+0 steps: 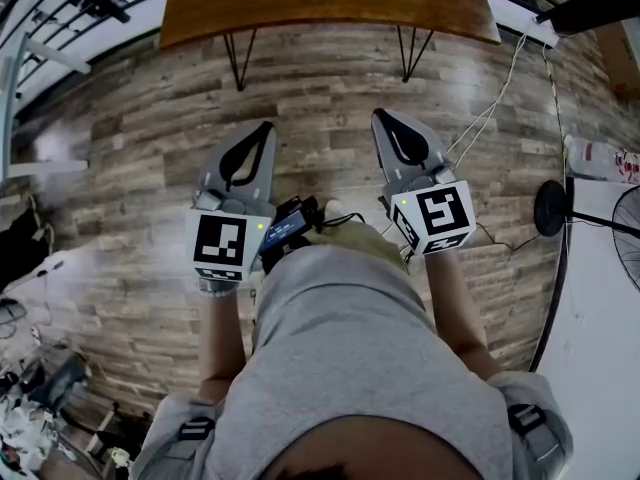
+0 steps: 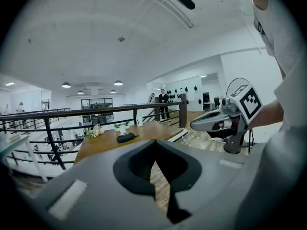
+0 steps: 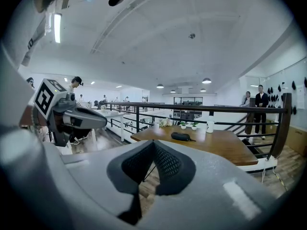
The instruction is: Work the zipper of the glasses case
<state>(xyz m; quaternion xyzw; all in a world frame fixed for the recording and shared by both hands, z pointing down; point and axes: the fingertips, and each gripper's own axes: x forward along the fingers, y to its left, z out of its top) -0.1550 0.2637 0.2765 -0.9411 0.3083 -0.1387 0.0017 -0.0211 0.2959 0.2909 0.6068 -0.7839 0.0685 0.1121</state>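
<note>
Holding the left gripper point(image 1: 262, 128) and right gripper point(image 1: 385, 118) side by side over the plank floor point(image 1: 330, 88), pointed at the wooden table point(image 1: 330, 8) but well short of it. Got both sets of jaws pinched shut with nothing between them. Can spot the glasses case point(image 3: 181, 136) lying flat around the middle of the tabletop, far from either gripper. Also seeing a white cup point(image 3: 210, 126) and small potted plants point(image 3: 184, 125) near the far edge, just by the black railing point(image 3: 230, 108).

Short-sleeved grey shirt point(image 1: 350, 358); dark shoulder straps point(image 1: 527, 420), possibly harness.
</note>
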